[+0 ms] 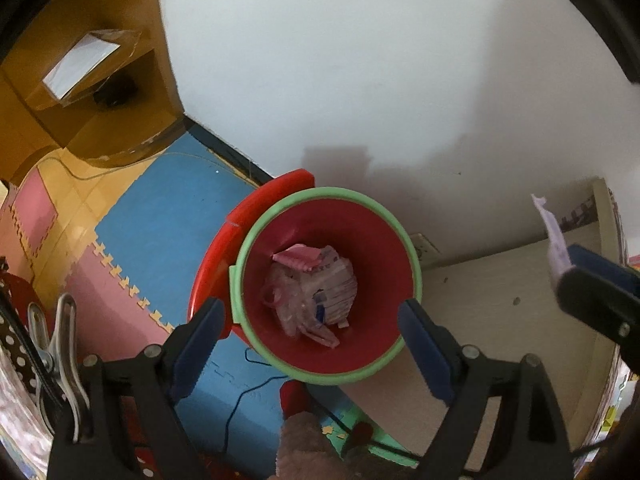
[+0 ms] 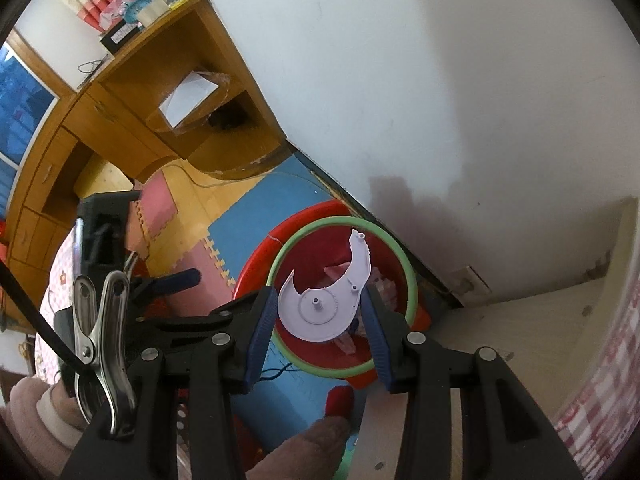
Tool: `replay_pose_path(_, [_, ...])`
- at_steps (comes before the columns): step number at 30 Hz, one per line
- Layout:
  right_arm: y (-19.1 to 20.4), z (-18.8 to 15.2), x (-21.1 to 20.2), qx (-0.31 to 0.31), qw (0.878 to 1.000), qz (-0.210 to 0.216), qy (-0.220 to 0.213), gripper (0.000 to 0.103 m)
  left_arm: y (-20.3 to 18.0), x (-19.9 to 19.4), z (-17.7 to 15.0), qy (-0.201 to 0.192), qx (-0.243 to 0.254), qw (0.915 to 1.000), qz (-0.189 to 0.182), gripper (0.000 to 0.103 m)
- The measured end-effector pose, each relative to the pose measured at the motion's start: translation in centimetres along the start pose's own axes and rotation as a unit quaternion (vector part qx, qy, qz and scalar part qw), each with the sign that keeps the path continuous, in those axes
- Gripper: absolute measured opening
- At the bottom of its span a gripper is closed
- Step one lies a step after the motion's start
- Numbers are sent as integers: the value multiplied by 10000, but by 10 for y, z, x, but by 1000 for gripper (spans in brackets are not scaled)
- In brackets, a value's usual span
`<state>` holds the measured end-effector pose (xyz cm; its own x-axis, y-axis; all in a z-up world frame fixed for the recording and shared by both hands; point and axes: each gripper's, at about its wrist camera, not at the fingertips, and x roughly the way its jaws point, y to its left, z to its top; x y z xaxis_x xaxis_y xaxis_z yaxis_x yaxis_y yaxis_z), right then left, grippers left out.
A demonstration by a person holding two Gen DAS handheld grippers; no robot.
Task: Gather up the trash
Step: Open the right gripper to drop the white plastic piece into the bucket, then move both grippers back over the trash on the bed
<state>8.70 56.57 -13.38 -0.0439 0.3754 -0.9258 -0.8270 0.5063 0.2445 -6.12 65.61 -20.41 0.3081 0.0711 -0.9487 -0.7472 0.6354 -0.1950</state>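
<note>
White wall (image 1: 360, 60) fills most of both views; below it a foam-mat floor (image 1: 168, 208) in blue and pink tiles, a wooden cabinet (image 2: 132, 92) on the left, a pale shelf surface (image 1: 500, 300) on the right

Red bin (image 1: 328, 284) with green rim stands on the floor against the wall, just beside the shelf. Crumpled wrappers (image 1: 316, 292) already lie at the bottom, so it's partly filled

Left hand-held gripper (image 1: 316, 332): jaws spread wide, nothing between them, hovering right over the bin mouth. Looks like its load is already in

Right hand-held gripper (image 2: 320, 320): jaws about half closed on a flat white plastic part (image 2: 324, 304), a disc-like plate with a curved arm, a centre peg and moulded ribs. It hangs over the bin opening, pinched across the disc edges

Handling call: the part looks thin, rigid, light, smooth. Stiff enough not to fold under the pads, slick enough to twist if only one edge is caught. Best hold is across the wide disc section, not the thin curved arm, which could snap. Not fragile otherwise; a drop into the bin should be fine

Next by my read: open the right jaws over the bin
</note>
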Motion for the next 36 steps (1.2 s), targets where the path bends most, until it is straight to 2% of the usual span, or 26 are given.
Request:
replay_pose_path(10, [5, 4, 12, -117, 9998, -128, 111, 45, 14, -4, -3, -6, -196, 9998, 18, 91])
replay_pose_path(16, [5, 3, 13, -89, 9999, -38, 97, 45, 18, -5, -2, -10, -259, 9997, 26, 91])
replay_pose_path(20, [5, 4, 12, -97, 9999, 17, 43, 59, 18, -4, -3, -7, -262, 9997, 14, 91])
replay_pose_path(36, [11, -5, -3, -13, 9999, -60, -107, 59, 12, -8, -6, -26, -185, 9998, -48, 91])
